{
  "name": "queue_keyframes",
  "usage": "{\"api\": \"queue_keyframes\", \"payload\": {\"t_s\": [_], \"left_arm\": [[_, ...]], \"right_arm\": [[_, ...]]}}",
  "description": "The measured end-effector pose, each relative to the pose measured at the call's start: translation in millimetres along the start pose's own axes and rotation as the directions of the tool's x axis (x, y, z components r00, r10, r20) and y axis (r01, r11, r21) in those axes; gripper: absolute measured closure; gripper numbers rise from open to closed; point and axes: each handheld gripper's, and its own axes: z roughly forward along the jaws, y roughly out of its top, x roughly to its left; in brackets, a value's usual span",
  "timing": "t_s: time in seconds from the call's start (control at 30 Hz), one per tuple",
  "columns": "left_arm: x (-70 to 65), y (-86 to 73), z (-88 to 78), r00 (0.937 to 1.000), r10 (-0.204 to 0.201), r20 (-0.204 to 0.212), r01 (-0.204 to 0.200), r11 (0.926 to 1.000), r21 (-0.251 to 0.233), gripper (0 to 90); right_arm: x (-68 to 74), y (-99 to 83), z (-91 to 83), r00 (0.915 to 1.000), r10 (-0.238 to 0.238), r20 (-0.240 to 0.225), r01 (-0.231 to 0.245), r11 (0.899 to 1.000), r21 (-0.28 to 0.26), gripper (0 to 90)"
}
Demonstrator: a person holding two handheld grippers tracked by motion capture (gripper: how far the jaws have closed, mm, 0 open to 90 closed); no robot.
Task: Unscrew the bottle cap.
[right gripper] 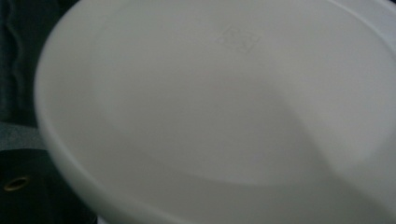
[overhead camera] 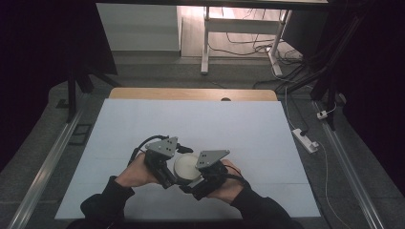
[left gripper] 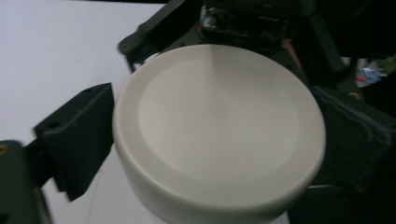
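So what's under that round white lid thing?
Under the round white plastic lid the left gripper view shows a bit of the white table sheet. Whether a jar or anything else sits beneath cannot be seen; the lid and both hand-held grippers cover it.

You have one white round lid point(overhead camera: 187, 166) between two grippers, left gripper point(overhead camera: 168, 168) and right gripper point(overhead camera: 200, 183). One white table point(overhead camera: 191, 124), one power strip point(overhead camera: 306, 140) on the floor.

No text, brand or number can be read. The white round lid point(right gripper: 224, 107) bears a small embossed square mark near its middle, too faint and blurred to make out in either gripper view.
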Motion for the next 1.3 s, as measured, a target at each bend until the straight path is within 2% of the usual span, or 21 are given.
{"api": "queue_keyframes", "payload": {"t_s": [0.1,0.3,0.37,0.43,0.47,0.53,0.57,0.6,0.63,0.67,0.73,0.9,0.93,0.97,1.07,1.1,1.13,1.17,1.2,1.27,1.3], "left_arm": [[-0.3,-0.1,-0.6,1.0,0.0,-0.004,0.0,1.0,-0.002,7.7],[-0.7,2.2,6.6,0.9904,-0.065,-0.122,0.067,0.9977,0.011,8.0],[-0.6,2.8,7.8,0.9873,-0.075,-0.14,0.077,0.997,0.012,8.0],[-2.4,5.5,12.5,0.9717,-0.121,-0.203,0.124,0.9923,0.0,8.0],[-2.4,5.5,12.5,0.9717,-0.121,-0.203,0.124,0.9923,0.0,8.0],[-3.8,8.2,15.4,0.959,-0.144,-0.244,0.149,0.9888,0.002,8.0],[-5.7,10.7,18.8,0.9446,-0.166,-0.283,0.174,0.9848,0.001,8.0],[-5.7,10.7,18.8,0.9446,-0.166,-0.283,0.174,0.9848,0.001,8.0],[-7.1,12.4,21.7,0.9319,-0.186,-0.312,0.195,0.9808,-0.001,8.0],[-7.1,12.4,21.7,0.9319,-0.186,-0.312,0.195,0.9808,-0.001,8.0],[-8.0,13.5,24.8,0.922,-0.197,-0.333,0.209,0.9779,-0.001,8.0],[-6.5,11.3,25.8,0.923,-0.217,-0.318,0.221,0.975,-0.025,7.9],[-5.0,9.8,24.0,0.9333,-0.197,-0.3,0.202,0.9793,-0.015,7.6],[-5.0,9.8,24.0,0.9333,-0.197,-0.3,0.202,0.9793,-0.015,6.8],[-4.9,9.7,21.2,0.9506,-0.177,-0.255,0.18,0.9836,-0.012,1.6],[-4.9,9.7,21.2,0.9506,-0.177,-0.255,0.18,0.9836,-0.012,0.4],[-5.2,10.0,19.0,0.9585,-0.151,-0.242,0.157,0.9876,0.003,0.0],[-5.2,10.0,19.0,0.9585,-0.151,-0.242,0.157,0.9876,0.003,0.0],[-5.4,10.2,16.3,0.965,-0.133,-0.226,0.138,0.9904,0.008,0.0],[-5.4,10.3,14.1,0.9689,-0.115,-0.219,0.122,0.9924,0.016,0.0],[-6.1,10.7,10.6,0.9743,-0.094,-0.205,0.101,0.9947,0.023,0.0]], "right_arm": [[1.2,0.6,0.1,1.0,0.003,-0.001,-0.003,1.0,-0.005,6.5],[-4.2,-1.1,0.9,0.9967,0.031,0.075,-0.033,0.999,0.021,6.5],[-5.7,-1.7,0.9,0.9956,0.03,0.089,-0.032,0.999,0.024,6.5],[-8.7,-2.6,0.4,0.9911,0.064,0.117,-0.067,0.997,0.023,6.5],[-9.6,-2.9,0.2,0.9892,0.072,0.128,-0.076,0.997,0.024,6.5],[-11.9,-3.9,-0.3,0.9859,0.083,0.145,-0.087,0.996,0.024,6.5],[-12.5,-4.4,-0.3,0.984,0.091,0.153,-0.096,0.995,0.023,6.5],[-13.2,-4.7,-0.3,0.9826,0.096,0.159,-0.101,0.995,0.023,6.5],[-14.2,-5.3,-0.5,0.9818,0.096,0.164,-0.101,0.995,0.026,6.5],[-14.6,-5.6,-0.3,0.9806,0.1,0.168,-0.106,0.994,0.025,6.5],[-15.7,-6.5,-0.4,0.9793,0.105,0.173,-0.111,0.994,0.025,6.5],[-17.0,-7.5,-0.5,0.9791,0.107,0.173,-0.112,0.993,0.024,6.5],[-17.1,-7.6,-0.6,0.9794,0.106,0.171,-0.112,0.994,0.021,6.5],[-17.1,-7.6,-0.6,0.9794,0.106,0.171,-0.112,0.994,0.021,6.5],[-16.4,-7.3,-1.2,0.9816,0.1,0.163,-0.104,0.994,0.018,6.5],[-16.1,-7.0,-1.6,0.9824,0.097,0.159,-0.101,0.995,0.016,6.5],[-16.1,-6.8,-2.0,0.9837,0.092,0.154,-0.096,0.995,0.016,6.5],[-15.7,-6.6,-2.3,0.9845,0.09,0.15,-0.093,0.996,0.014,6.5],[-15.5,-6.5,-2.7,0.9855,0.085,0.147,-0.088,0.996,0.014,6.5],[-15.0,-6.4,-3.7,0.9871,0.078,0.14,-0.081,0.997,0.014,6.5],[-14.8,-6.5,-4.1,0.9879,0.077,0.134,-0.08,0.997,0.014,6.5]]}}
